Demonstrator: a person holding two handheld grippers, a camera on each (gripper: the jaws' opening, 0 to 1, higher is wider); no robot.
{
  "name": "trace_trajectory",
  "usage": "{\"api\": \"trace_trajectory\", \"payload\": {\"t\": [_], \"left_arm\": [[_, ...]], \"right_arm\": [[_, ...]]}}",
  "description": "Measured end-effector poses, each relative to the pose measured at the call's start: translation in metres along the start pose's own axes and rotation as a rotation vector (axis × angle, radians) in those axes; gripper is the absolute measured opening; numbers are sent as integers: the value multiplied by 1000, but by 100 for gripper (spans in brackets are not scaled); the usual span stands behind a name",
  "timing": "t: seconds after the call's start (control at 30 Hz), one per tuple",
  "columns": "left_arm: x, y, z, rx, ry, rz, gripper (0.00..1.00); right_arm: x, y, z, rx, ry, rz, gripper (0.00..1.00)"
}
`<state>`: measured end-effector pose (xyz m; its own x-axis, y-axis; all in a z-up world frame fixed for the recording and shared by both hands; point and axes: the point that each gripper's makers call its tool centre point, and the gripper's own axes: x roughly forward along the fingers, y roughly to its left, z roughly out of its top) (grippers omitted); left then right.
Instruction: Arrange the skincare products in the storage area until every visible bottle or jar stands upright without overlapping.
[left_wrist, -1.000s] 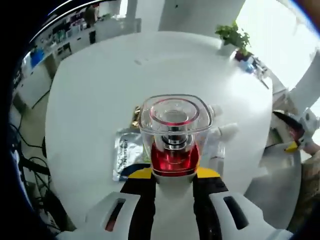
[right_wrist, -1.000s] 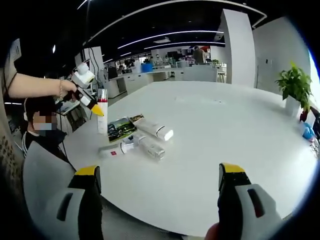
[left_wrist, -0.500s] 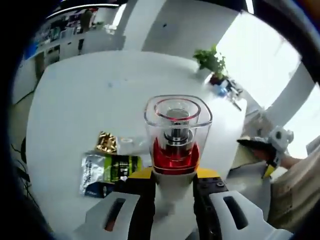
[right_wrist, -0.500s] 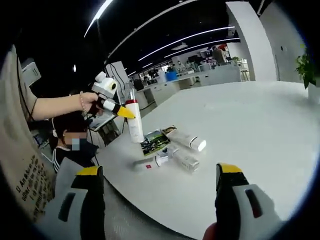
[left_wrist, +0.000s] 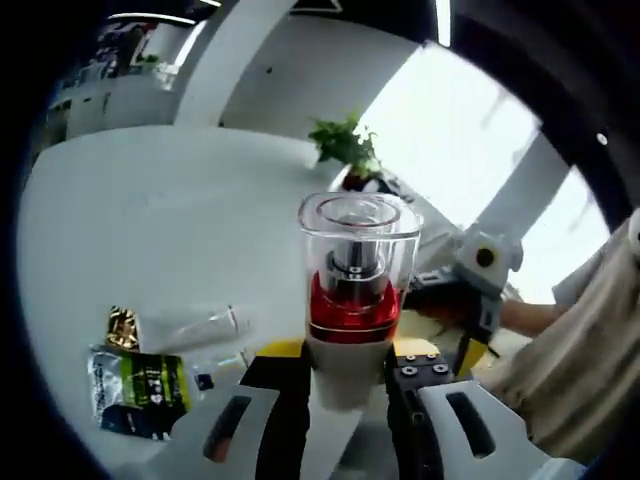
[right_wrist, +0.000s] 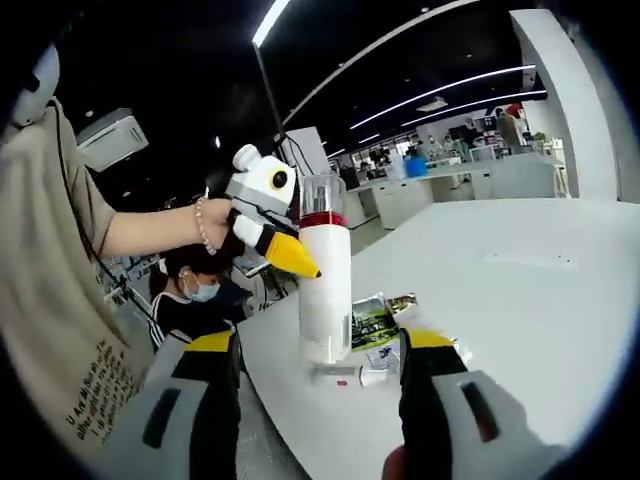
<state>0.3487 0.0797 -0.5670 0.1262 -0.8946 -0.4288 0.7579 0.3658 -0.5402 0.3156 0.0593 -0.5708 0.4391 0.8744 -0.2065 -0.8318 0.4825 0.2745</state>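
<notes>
A white bottle (left_wrist: 352, 285) with a red band and a clear cap stands upright in the air, my left gripper (left_wrist: 345, 355) shut on its lower body. In the right gripper view the same bottle (right_wrist: 325, 270) hangs above the table edge, held by the left gripper (right_wrist: 298, 262) from the left. My right gripper (right_wrist: 322, 345) is open, one jaw on each side of the bottle's base and apart from it. The right gripper (left_wrist: 472, 310) also appears close behind the bottle in the left gripper view.
On the round white table (left_wrist: 150, 230) lie a green sachet (left_wrist: 140, 385), a gold sachet (left_wrist: 124, 325) and a clear tube (left_wrist: 200, 325). A small tube (right_wrist: 345, 377) lies near the table edge. A potted plant (left_wrist: 345, 145) stands at the far side. A seated person (right_wrist: 195, 300) is behind.
My left gripper has carried the bottle away from the sachets towards the right gripper. The bottle now sits between the right gripper's open jaws, much closer than before.
</notes>
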Motion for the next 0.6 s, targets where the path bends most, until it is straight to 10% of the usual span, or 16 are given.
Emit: {"api": "trace_trajectory", "payload": {"t": [0.33, 0.5, 0.6], "left_arm": [[14, -44, 10, 37, -54, -155, 24], [17, -54, 15, 51, -86, -191, 25], [16, -49, 17, 45, -122, -185, 25]], "right_arm": [[19, 7, 3, 38, -8, 107, 54], [22, 16, 8, 76, -60, 129, 35], [19, 6, 8, 58, -76, 19, 34]]}}
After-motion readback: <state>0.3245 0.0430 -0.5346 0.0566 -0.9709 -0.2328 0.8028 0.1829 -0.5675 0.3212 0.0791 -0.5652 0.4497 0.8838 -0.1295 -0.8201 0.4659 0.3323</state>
